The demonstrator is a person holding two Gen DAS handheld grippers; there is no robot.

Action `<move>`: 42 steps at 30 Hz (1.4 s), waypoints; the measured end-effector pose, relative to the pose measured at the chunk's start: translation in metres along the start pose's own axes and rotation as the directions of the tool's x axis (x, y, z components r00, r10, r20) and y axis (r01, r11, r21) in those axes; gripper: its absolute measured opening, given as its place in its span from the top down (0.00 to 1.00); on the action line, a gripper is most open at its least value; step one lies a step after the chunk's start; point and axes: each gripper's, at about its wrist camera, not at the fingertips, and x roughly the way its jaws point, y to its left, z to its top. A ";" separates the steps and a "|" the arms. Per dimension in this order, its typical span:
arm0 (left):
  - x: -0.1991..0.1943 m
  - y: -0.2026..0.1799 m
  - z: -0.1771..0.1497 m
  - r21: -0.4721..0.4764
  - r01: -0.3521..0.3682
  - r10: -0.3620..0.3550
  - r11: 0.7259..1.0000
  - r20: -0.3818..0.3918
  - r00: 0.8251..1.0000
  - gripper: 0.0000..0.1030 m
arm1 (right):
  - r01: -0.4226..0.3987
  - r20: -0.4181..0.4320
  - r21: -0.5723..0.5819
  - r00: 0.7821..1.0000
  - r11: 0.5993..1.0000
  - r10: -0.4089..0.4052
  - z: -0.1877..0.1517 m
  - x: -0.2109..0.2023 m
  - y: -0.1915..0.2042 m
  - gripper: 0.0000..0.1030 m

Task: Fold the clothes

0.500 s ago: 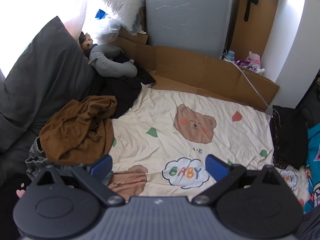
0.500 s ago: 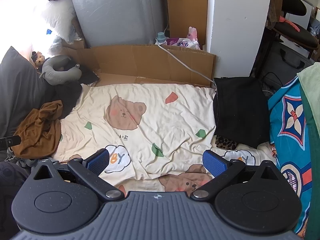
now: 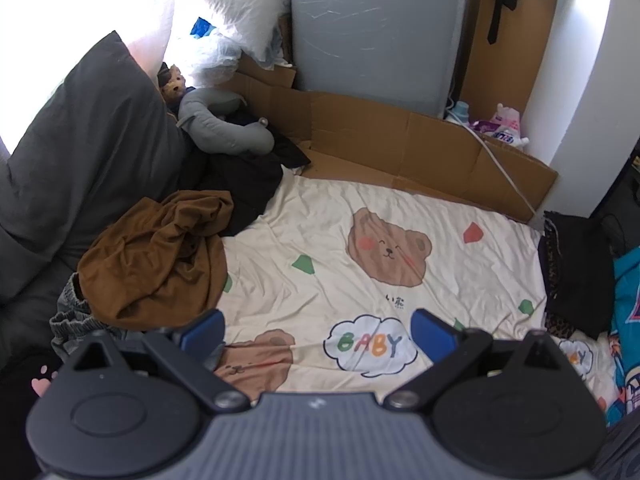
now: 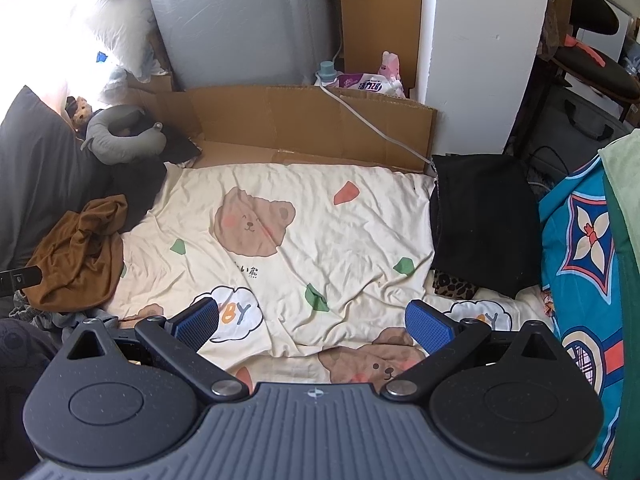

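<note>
Bed covered by cream bear-print sheet [image 3: 320,240], wrinkled, its middle bare. Flattened cardboard [image 3: 400,140] stands along the sheet's far edge. Dark grey pillow [image 3: 80,160] at left. Folded black garment [image 4: 480,220] lies on the sheet's right edge, a leopard-print piece [image 4: 454,284] showing from under it. Crumpled brown garment [image 3: 160,256] sits unfolded on the left edge, resting on grey clothing [image 3: 72,316]. Grey neck pillow [image 3: 224,128] at far left corner. No containers holding clothes visible.

Left tongs [image 3: 318,330]: wide apart, empty, above sheet near the brown garment. Right tongs [image 4: 312,322]: wide apart, empty, above the sheet's near edge.
</note>
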 end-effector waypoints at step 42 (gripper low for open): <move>-0.038 0.052 0.025 0.048 0.059 -0.062 0.997 0.062 0.996 0.01 | -0.065 0.094 -0.072 0.993 0.995 0.072 0.009 -0.021 0.041 0.01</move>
